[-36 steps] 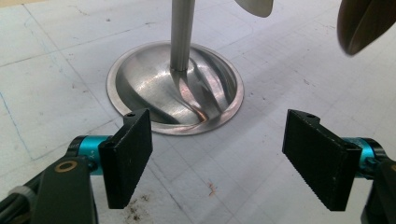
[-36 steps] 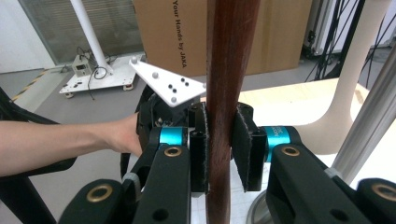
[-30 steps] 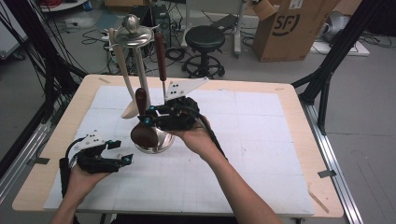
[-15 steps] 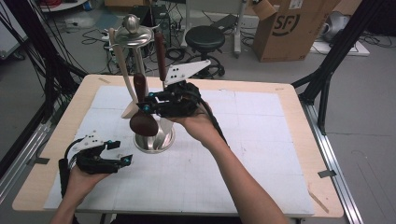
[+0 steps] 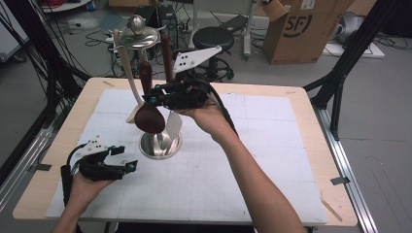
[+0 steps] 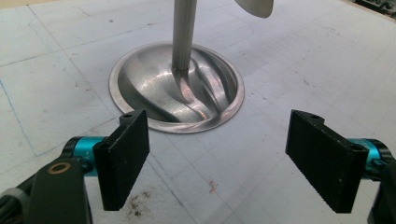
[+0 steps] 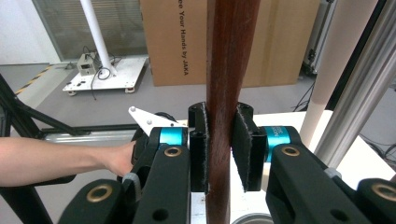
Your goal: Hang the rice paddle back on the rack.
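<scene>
A dark wooden spoon (image 5: 148, 118) hangs upright in the air beside the metal utensil stand (image 5: 137, 34). My right gripper (image 5: 152, 100) is shut on its handle (image 7: 232, 84), with both pads pressed flat against the wood. The stand's round base (image 5: 158, 144) lies on the mat just below the spoon's bowl. A white utensil (image 5: 127, 73), another dark-handled one (image 5: 166, 48) and a silver spatula (image 5: 173, 127) hang from the stand. My left gripper (image 5: 127, 165) rests low at the left, open, facing the base (image 6: 177, 88) with nothing between its pads (image 6: 122, 156).
A white gridded mat (image 5: 243, 184) covers the wooden table (image 5: 301, 97). Beyond the far edge stand a black stool (image 5: 213, 36) and a cardboard box (image 5: 311, 29). Black frame legs (image 5: 340, 73) rise at the table's right side.
My right gripper has risen with the wooden spoon, lifting its bowl up off the stand's base. The left gripper has stayed where it was.
</scene>
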The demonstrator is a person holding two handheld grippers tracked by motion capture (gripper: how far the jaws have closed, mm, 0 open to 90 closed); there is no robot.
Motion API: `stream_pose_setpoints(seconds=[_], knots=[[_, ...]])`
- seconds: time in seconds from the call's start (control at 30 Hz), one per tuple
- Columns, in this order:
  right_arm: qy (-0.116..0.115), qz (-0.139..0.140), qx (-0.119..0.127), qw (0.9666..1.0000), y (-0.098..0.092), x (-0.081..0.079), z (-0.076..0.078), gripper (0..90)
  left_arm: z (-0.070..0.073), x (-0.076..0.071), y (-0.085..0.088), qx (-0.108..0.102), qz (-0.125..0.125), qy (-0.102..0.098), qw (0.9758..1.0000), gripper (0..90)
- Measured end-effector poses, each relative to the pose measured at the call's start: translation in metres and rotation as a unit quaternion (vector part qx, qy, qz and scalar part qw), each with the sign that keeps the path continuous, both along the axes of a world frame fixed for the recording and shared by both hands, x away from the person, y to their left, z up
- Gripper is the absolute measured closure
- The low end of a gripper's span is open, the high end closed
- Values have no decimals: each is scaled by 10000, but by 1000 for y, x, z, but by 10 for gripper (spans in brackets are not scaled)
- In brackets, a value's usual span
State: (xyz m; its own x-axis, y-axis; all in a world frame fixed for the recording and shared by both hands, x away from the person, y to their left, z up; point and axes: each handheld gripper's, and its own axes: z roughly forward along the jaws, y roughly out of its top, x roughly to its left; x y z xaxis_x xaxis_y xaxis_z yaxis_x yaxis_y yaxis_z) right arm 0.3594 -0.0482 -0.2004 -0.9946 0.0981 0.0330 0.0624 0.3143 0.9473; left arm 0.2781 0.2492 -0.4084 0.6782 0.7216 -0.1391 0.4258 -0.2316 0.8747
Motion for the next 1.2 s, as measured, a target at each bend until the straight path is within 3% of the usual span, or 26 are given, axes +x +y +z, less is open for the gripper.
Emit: stream_pose_setpoints(seconds=[0.33, 0.47, 1.2], knots=[[154, 127, 6, 9998, 5, 10, 14, 775, 1, -1, 1, -13, -34, -8, 10000, 214], [27, 34, -155, 9999, 10, 10, 15, 775, 1, -1, 1, -17, -29, -10, 10000, 214], [78, -26, -156, 9998, 10, 18, 15, 775, 1, -2, 3, -72, 5, -32, 10000, 211]])
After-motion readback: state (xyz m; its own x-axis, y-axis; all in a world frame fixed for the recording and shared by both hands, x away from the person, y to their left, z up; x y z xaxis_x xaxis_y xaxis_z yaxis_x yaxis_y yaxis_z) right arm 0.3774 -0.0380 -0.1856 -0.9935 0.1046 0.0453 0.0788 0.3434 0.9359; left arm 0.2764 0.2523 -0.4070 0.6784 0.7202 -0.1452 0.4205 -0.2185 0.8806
